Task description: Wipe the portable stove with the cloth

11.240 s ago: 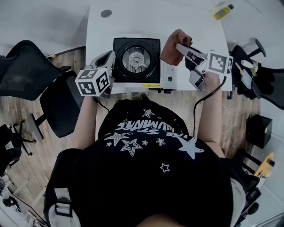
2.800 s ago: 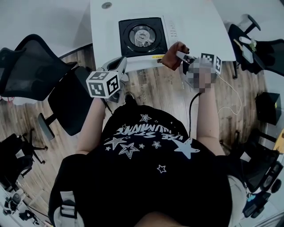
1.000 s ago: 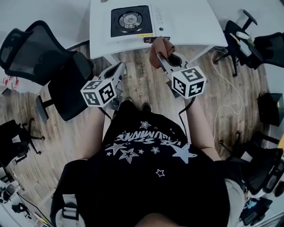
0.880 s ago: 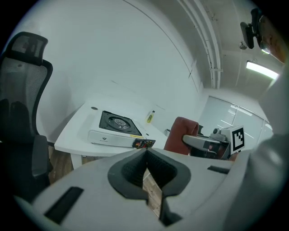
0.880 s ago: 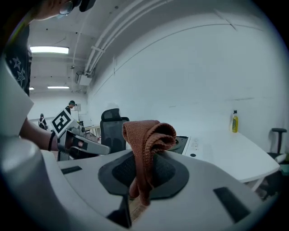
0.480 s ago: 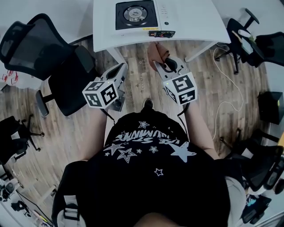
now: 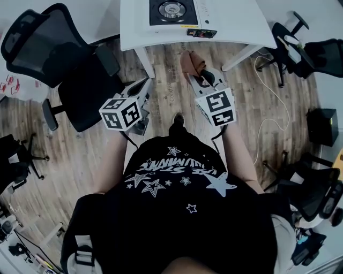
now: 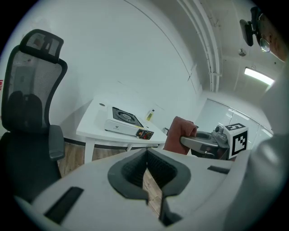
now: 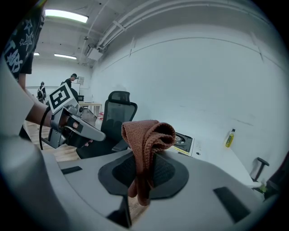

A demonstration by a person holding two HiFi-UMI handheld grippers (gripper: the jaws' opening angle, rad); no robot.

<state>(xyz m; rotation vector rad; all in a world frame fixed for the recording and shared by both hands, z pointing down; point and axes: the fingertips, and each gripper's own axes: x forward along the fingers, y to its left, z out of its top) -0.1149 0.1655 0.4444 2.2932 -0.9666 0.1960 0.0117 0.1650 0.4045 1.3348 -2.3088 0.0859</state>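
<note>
The portable stove (image 7: 172,10) sits on the white table (image 7: 236,21) at the top of the head view, well away from both grippers. My right gripper (image 7: 197,76) is shut on a brown cloth (image 7: 191,62), held over the wooden floor in front of the table. In the right gripper view the folded cloth (image 9: 147,140) stands up out of the shut jaws of my right gripper (image 9: 143,173), with the stove (image 9: 183,141) far behind. My left gripper (image 7: 143,85) hangs beside it over the floor. The left gripper view shows my left gripper (image 8: 146,158) shut and holding nothing.
A black office chair (image 7: 59,59) stands left of the table, close to the left gripper. More chairs (image 7: 305,48) and a cable (image 7: 268,101) lie at the right. A yellow bottle (image 9: 230,137) stands on the table beyond the stove.
The person has backed away from the table. The stove has slid to the top edge of the view. Both grippers now hang over the floor, the right one still holding the cloth.
</note>
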